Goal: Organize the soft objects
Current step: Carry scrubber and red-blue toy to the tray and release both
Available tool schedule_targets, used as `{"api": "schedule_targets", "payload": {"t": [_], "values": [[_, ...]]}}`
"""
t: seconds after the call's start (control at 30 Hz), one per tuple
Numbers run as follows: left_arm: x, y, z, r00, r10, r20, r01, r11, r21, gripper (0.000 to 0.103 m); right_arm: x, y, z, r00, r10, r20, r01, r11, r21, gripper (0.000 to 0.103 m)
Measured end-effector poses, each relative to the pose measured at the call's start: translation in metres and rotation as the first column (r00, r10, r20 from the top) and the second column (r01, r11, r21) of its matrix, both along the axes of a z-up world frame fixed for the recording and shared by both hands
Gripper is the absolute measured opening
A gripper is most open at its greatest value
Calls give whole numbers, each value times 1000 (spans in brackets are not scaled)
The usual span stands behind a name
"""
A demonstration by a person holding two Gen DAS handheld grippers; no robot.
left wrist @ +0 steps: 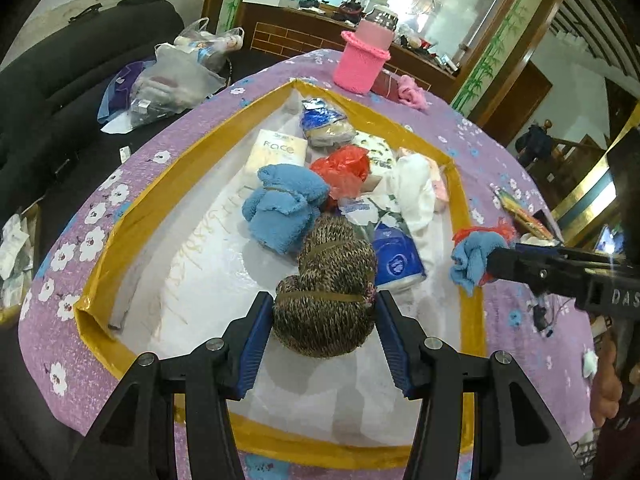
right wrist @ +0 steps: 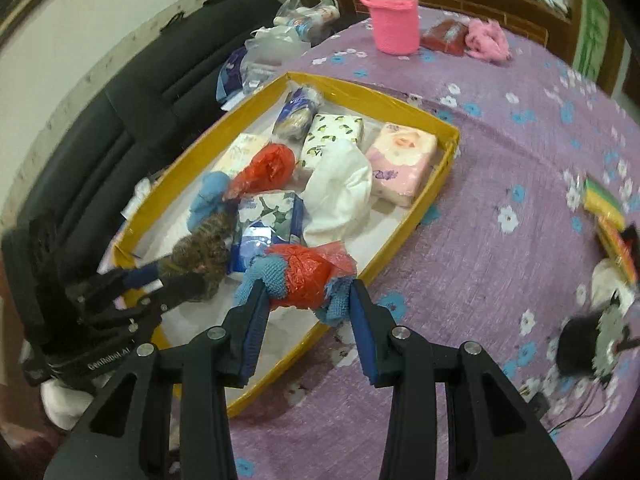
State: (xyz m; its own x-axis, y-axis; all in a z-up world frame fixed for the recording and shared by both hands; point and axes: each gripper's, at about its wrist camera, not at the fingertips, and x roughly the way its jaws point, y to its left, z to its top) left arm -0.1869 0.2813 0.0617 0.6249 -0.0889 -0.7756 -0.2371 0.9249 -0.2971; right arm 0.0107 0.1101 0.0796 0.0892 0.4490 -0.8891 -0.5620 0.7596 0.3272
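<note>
A yellow-rimmed box (left wrist: 96,264) with a white lining sits on the purple flowered tablecloth (right wrist: 500,160). My left gripper (left wrist: 320,312) is shut on a brown knitted bundle (left wrist: 332,280) over the box's near end. My right gripper (right wrist: 306,300) is shut on a blue cloth wrapped in red plastic (right wrist: 300,272), held above the box's right rim; it also shows in the left wrist view (left wrist: 476,256). In the box lie a blue towel bundle (left wrist: 280,204), a red plastic bag (left wrist: 344,168), a white cloth (right wrist: 340,196) and several tissue packs (right wrist: 402,160).
A pink knitted cup holder (right wrist: 394,20), a red pouch (right wrist: 444,36) and a pink cloth (right wrist: 488,40) stand at the table's far edge. Coloured items (right wrist: 604,204) and a black-and-white soft object (right wrist: 592,340) lie at the right. A black sofa (left wrist: 60,100) with plastic bags stands to the left.
</note>
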Motion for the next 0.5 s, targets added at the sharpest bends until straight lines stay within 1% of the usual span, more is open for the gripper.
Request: {"api": "schedule_targets", "payload": {"t": [0.17,0.27,0.37,0.5], "values": [[15,-6,-6,999,19,-26,-17,998,57,56,-8,19,-1,988,76,133,-58,989,-135,38],[25,-9,-11,999,26,-38,-23,997,75,61,-9,32,-5,976,128,176,-91,975,-205,38],[33,-10,-13,998,32,-48,-29,997,73,63,-7,43,-11,970,161,182,-113,962,-247,38],[41,-8,-14,998,41,-51,-36,995,88,64,6,51,-22,979,141,149,-97,958,-270,38]]}}
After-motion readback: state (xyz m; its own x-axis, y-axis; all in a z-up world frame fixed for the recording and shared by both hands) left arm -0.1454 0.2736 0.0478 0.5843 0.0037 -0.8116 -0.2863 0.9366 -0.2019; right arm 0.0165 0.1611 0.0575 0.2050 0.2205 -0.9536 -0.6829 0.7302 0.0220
